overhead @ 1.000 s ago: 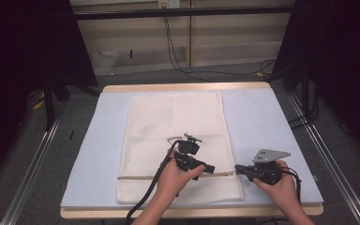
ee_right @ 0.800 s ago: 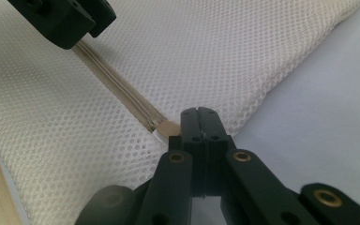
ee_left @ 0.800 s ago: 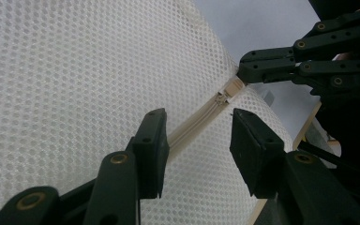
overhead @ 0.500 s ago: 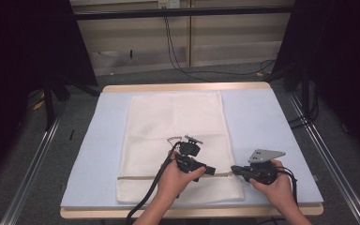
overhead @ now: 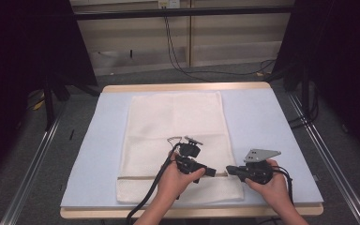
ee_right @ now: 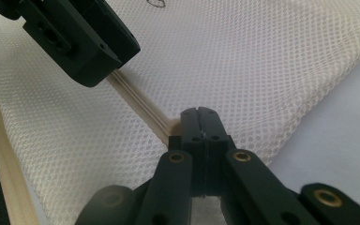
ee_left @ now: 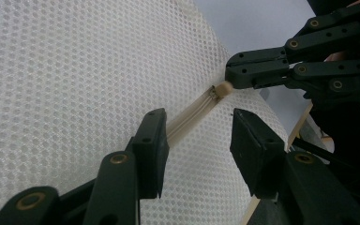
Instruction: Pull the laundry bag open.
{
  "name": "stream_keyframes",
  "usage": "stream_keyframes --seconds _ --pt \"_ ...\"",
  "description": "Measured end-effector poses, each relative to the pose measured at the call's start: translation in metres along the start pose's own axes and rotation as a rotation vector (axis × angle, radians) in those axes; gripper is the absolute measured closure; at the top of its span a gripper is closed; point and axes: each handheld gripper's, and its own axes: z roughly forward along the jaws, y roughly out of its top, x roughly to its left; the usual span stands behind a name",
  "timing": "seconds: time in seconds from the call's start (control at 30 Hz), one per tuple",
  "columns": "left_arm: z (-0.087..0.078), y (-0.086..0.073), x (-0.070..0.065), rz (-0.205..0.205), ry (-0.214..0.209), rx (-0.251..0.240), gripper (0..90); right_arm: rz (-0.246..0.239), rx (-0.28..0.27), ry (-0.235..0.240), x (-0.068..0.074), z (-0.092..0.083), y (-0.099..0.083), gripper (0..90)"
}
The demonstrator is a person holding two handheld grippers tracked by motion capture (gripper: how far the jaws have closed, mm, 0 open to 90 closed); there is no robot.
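Note:
A white mesh bag (overhead: pixel 173 122) lies flat on the light blue table top (overhead: pixel 262 122). A beige zipper (overhead: pixel 140 177) runs across the bag near its front end. My right gripper (overhead: pixel 228 169) is shut on the beige zipper pull (ee_left: pixel 222 88) at the zipper's right end; its closed tips (ee_right: pixel 198 112) meet the zipper band (ee_right: pixel 140 105). My left gripper (ee_left: pixel 199 140) stands open low over the mesh, one jaw on either side of the zipper, just left of the right gripper's tips. In the high view the left gripper (overhead: pixel 213 172) points right, toward the right one.
The table's wooden front edge (overhead: pixel 192 212) runs close behind both hands. Bare blue surface lies left and right of the bag. Metal rails (overhead: pixel 33 164) flank the table, and cables (overhead: pixel 178 51) hang beyond its far side.
My right gripper has crept slightly left along the zipper line, toward the left gripper. The left hand has stayed put.

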Motion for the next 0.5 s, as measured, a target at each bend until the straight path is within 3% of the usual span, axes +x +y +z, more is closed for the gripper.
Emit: stream_keyframes --seconds 0.03,0.07,0.17,0.23,0.27,0.3,0.37,0.4,0.5 --pt "0.001 0.000 -0.001 -0.019 -0.009 -0.009 56.0 0.005 -0.002 -0.007 0.000 -0.001 0.000 90.0" --pt "0.001 0.000 0.000 0.005 -0.007 0.005 56.0 0.005 -0.002 -0.007 0.000 -0.001 0.000 90.0" --pt "0.004 0.001 -0.003 -0.019 -0.010 -0.008 56.9 0.003 -0.001 -0.020 -0.003 -0.003 -0.001 90.0" --pt "0.007 0.002 -0.003 -0.015 -0.017 0.010 59.5 0.003 0.004 -0.032 -0.005 -0.005 -0.003 90.0" --pt "0.009 0.003 -0.002 0.012 -0.022 0.039 61.2 0.006 0.016 -0.039 -0.007 -0.007 -0.006 90.0" --pt "0.009 0.003 -0.002 0.012 -0.022 0.039 61.6 0.006 0.016 -0.039 -0.007 -0.007 -0.006 90.0" --pt "0.016 0.005 -0.005 -0.042 -0.032 0.023 61.8 0.014 0.021 -0.045 -0.010 -0.008 -0.008 90.0" --pt "0.017 0.005 -0.002 -0.007 -0.025 0.053 62.2 0.016 0.024 -0.049 -0.010 -0.009 -0.008 90.0" --pt "0.023 0.007 -0.001 -0.026 -0.028 0.067 63.8 0.010 0.032 -0.056 -0.010 -0.009 -0.008 90.0"
